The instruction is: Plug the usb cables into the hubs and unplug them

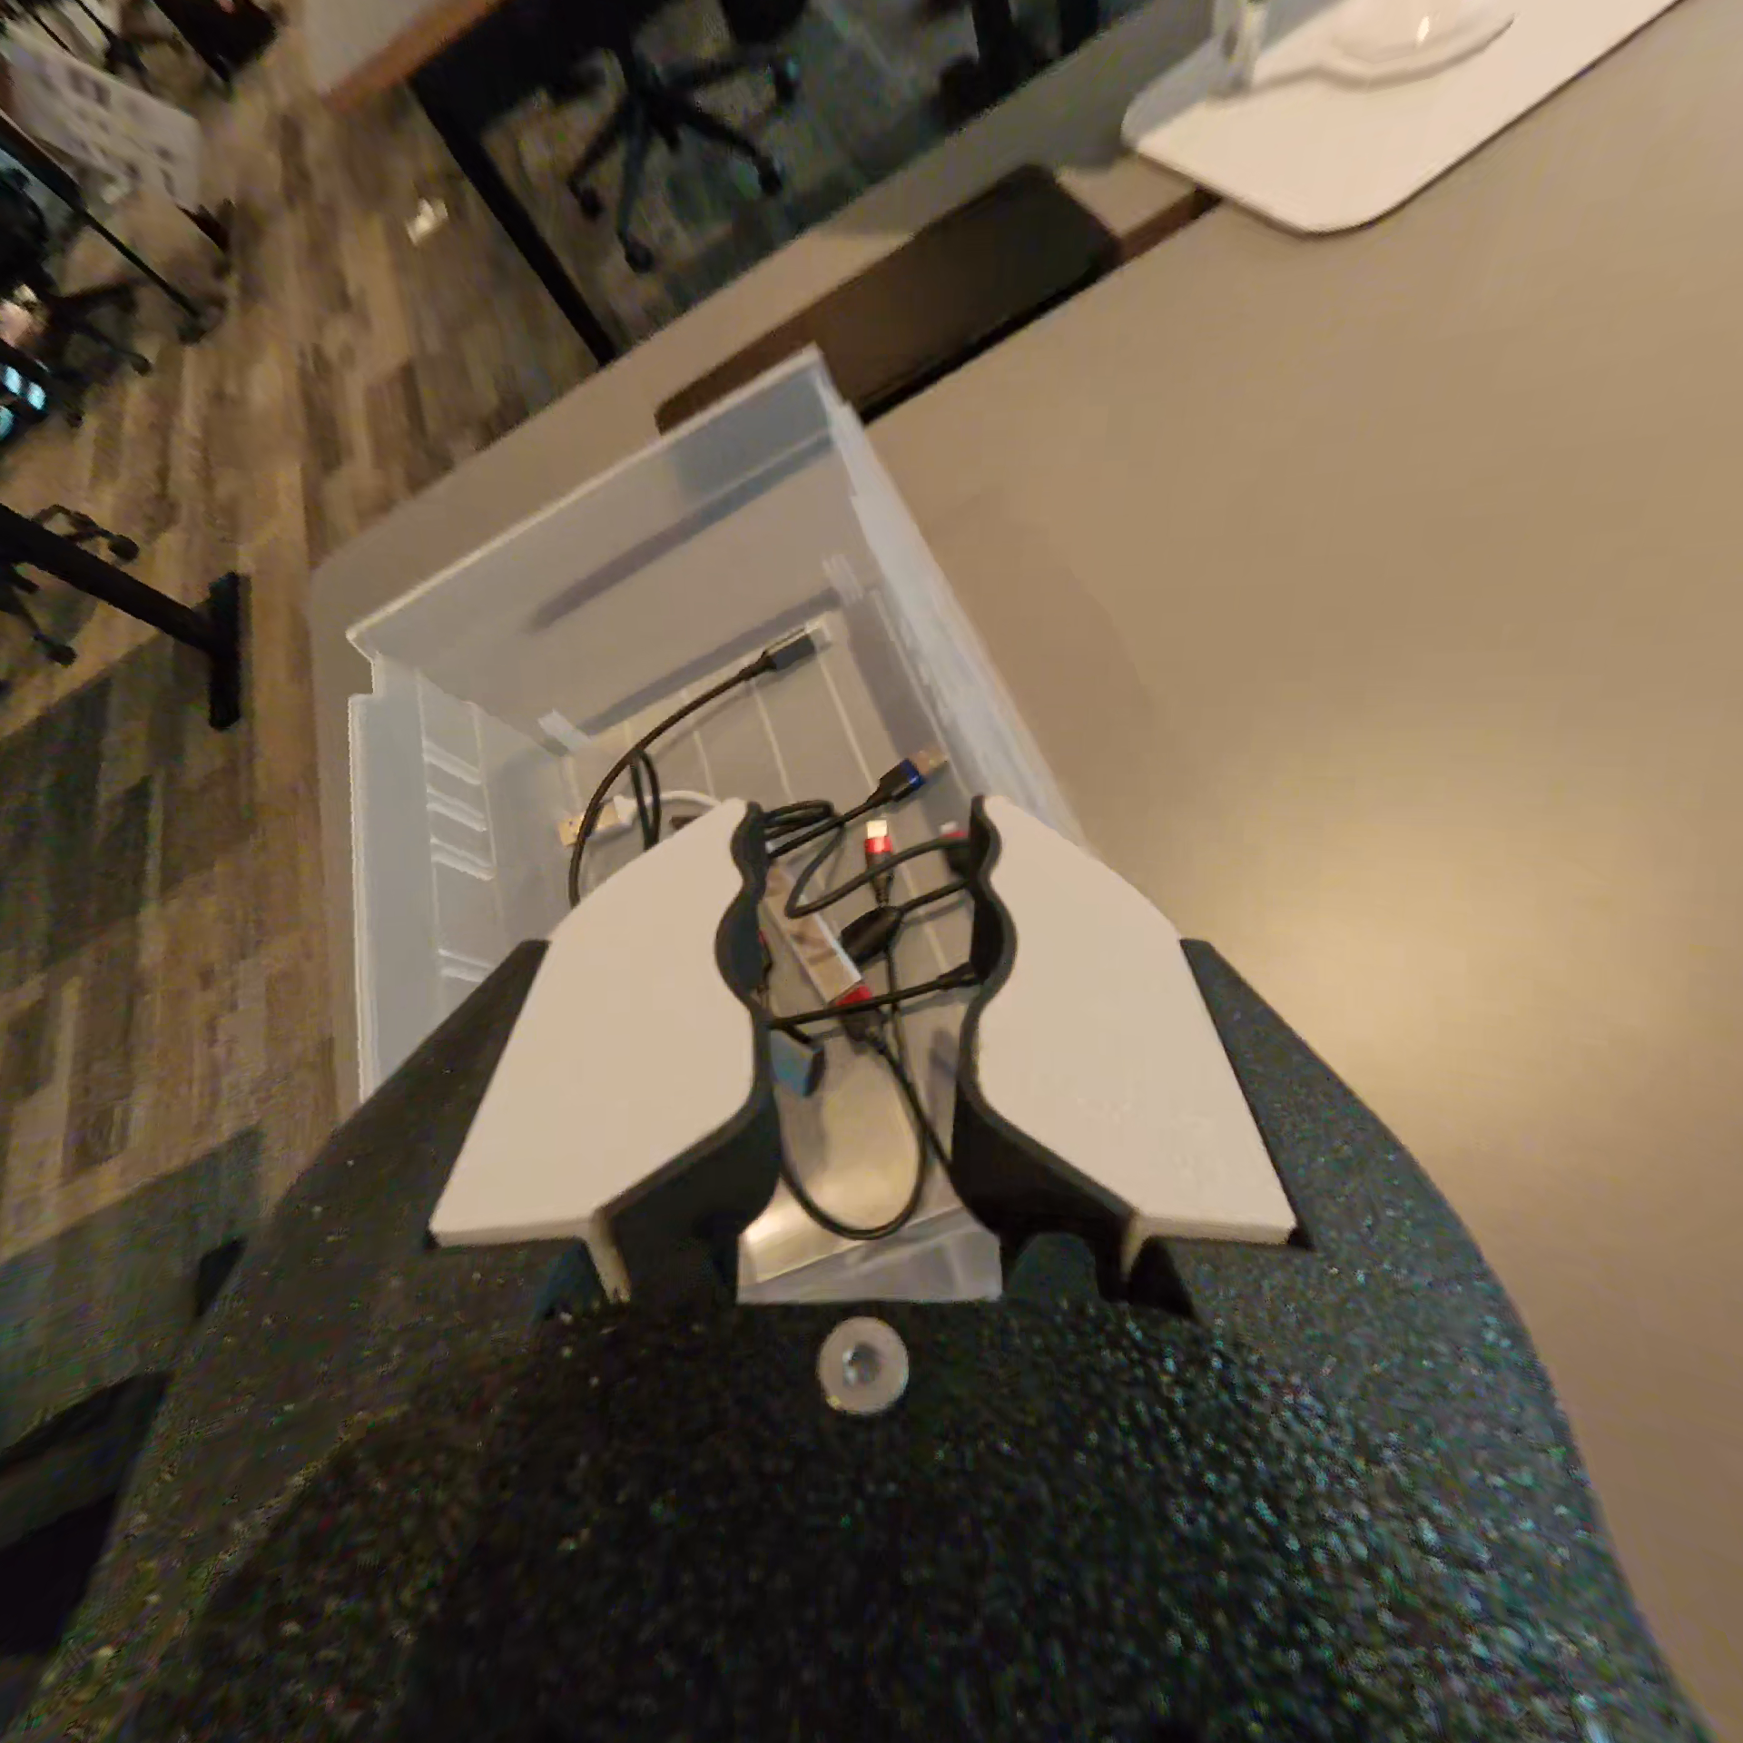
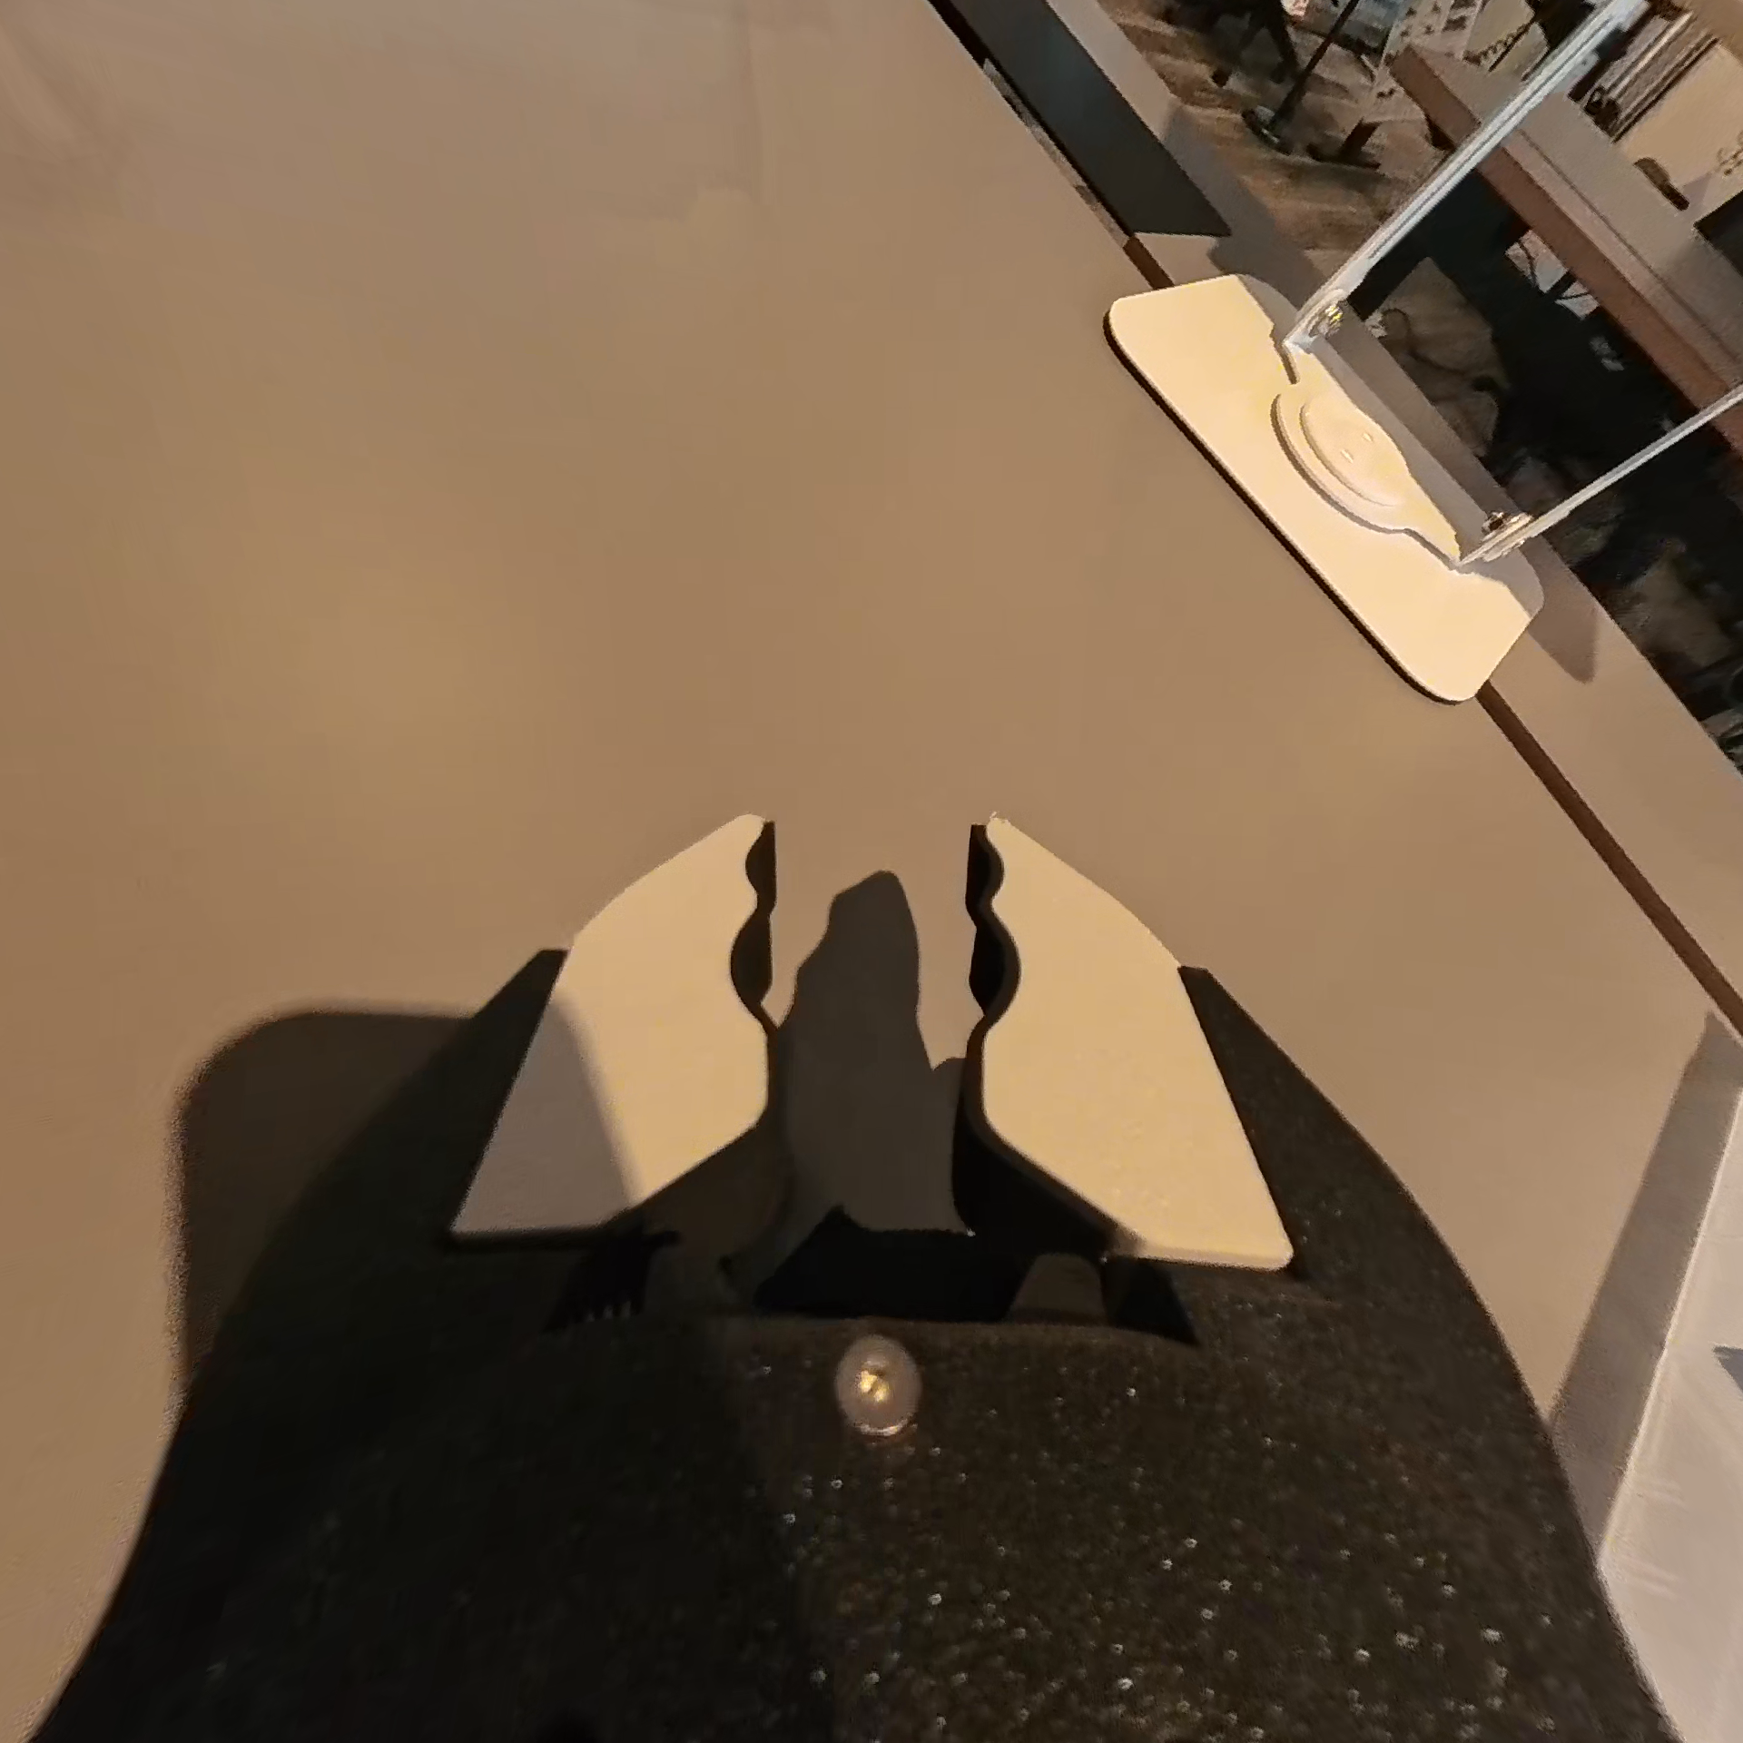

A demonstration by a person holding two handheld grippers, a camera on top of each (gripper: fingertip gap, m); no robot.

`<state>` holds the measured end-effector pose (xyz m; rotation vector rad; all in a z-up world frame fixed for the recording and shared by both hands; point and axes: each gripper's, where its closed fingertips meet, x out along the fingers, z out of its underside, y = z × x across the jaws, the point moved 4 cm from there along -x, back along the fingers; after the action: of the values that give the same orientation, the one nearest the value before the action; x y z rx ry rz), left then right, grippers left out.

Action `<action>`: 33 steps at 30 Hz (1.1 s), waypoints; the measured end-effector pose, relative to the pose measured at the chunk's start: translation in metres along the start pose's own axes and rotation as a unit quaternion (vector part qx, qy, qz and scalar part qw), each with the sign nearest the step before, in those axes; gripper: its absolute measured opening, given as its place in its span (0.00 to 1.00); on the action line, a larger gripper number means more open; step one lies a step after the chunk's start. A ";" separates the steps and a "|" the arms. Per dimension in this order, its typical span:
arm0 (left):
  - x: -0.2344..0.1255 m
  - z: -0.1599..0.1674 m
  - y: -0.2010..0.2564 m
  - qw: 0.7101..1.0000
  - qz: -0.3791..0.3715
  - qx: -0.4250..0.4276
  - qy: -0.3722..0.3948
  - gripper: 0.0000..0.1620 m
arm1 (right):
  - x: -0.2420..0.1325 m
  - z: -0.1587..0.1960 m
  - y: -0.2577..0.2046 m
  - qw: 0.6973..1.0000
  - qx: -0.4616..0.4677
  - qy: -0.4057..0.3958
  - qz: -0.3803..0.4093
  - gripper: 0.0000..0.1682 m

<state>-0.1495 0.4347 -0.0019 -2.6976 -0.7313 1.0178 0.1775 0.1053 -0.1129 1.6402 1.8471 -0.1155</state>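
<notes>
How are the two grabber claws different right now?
The left gripper hangs over a clear plastic bin full of tangled USB cables; the right gripper hangs over bare table with nothing under it. The left gripper sits in even light, while the right gripper is half in shadow and casts a dark shadow on the table. Both are open, empty, and have the same white fingers on black bodies.

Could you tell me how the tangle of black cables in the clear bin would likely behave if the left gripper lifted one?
The black cables look thin and looped, so probably floppy and light. They cross one another in the clear bin, so lifting one may drag others. The left gripper is open above them.
</notes>
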 end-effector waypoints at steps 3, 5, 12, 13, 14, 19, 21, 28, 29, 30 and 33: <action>0.016 0.009 -0.022 0.999 -0.002 0.000 -0.039 0.25 | 0.000 0.000 -0.001 1.000 -0.006 -0.001 0.001 0.23; 0.025 0.017 -0.034 0.998 0.011 -0.005 -0.068 0.25 | 0.001 0.000 -0.001 1.000 -0.007 -0.003 0.003 0.23; 0.054 0.046 -0.044 0.978 0.103 0.056 -0.171 0.23 | 0.003 0.001 -0.002 1.000 -0.019 -0.010 0.013 0.23; 0.057 0.048 -0.041 0.974 0.115 0.089 -0.172 0.23 | 0.003 0.001 -0.002 1.000 -0.023 -0.011 0.014 0.23; 0.060 0.049 -0.038 0.969 0.127 0.122 -0.174 0.23 | 0.003 0.001 -0.003 0.999 -0.027 -0.012 0.016 0.23; 0.071 0.054 -0.024 0.945 0.159 0.218 -0.186 0.23 | 0.005 0.001 -0.005 0.999 -0.046 -0.019 0.021 0.22; 0.077 0.053 -0.021 0.941 0.164 0.237 -0.178 0.21 | 0.005 0.001 -0.005 0.998 -0.048 -0.018 0.022 0.22; 0.090 0.061 -0.024 0.920 0.159 0.275 -0.230 0.02 | 0.004 0.001 -0.006 0.998 -0.049 -0.017 0.021 0.22; 0.089 0.057 -0.027 0.923 0.151 0.271 -0.228 0.02 | 0.004 0.001 -0.006 0.998 -0.049 -0.017 0.021 0.22; 0.088 0.051 -0.029 0.928 0.139 0.268 -0.219 0.02 | 0.004 0.001 -0.006 0.998 -0.049 -0.017 0.020 0.22; 0.077 0.027 -0.035 0.945 0.120 0.248 -0.178 0.02 | 0.004 0.001 -0.006 0.998 -0.050 -0.017 0.019 0.22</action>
<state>-0.1307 0.5032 -0.0551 -2.2193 -0.1473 1.5320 0.1722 0.1069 -0.1181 1.5944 1.7675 -0.0336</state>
